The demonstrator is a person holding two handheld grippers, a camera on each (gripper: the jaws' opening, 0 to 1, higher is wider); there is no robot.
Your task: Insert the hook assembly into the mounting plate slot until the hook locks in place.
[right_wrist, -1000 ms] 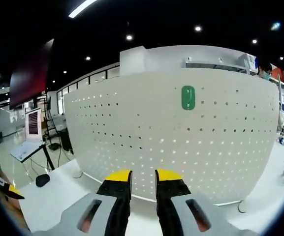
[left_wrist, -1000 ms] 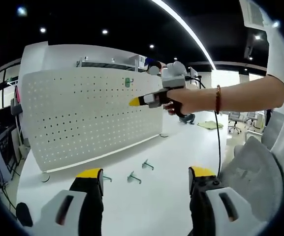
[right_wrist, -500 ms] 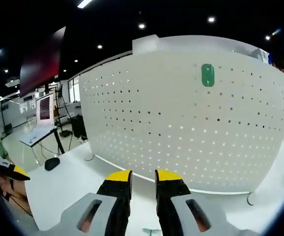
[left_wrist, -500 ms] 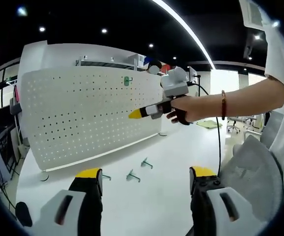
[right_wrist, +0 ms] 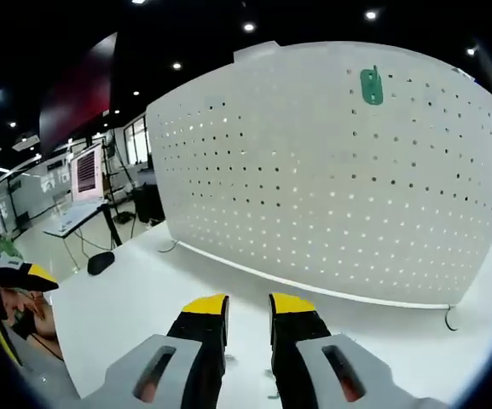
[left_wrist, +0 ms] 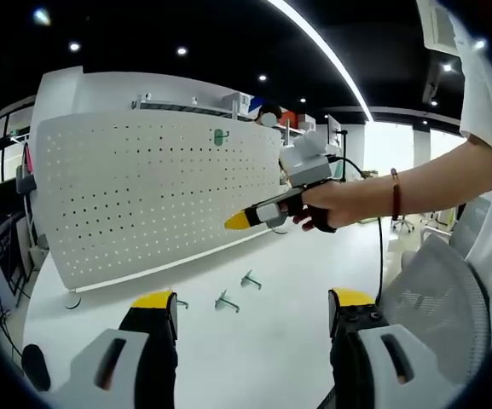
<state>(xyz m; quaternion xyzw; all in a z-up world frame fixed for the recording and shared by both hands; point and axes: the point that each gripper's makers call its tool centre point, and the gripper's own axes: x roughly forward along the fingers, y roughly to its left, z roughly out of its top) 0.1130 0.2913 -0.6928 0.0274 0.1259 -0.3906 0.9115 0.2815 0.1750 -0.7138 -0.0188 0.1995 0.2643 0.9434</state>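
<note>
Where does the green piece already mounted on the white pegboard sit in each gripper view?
Left gripper view: the green piece sits near the pegboard's top edge, right of the board's middle, above the right gripper.
Right gripper view: the green piece is high on the board, upper right of the picture.
Shared landmark: the white pegboard standing on the white table.

One pegboard (left_wrist: 143,196), one green hook (left_wrist: 221,136) mounted on it, three loose hooks on the table: first (left_wrist: 251,279), second (left_wrist: 225,301), third (left_wrist: 180,302), two grippers: left (left_wrist: 250,300), right (right_wrist: 247,305).
</note>
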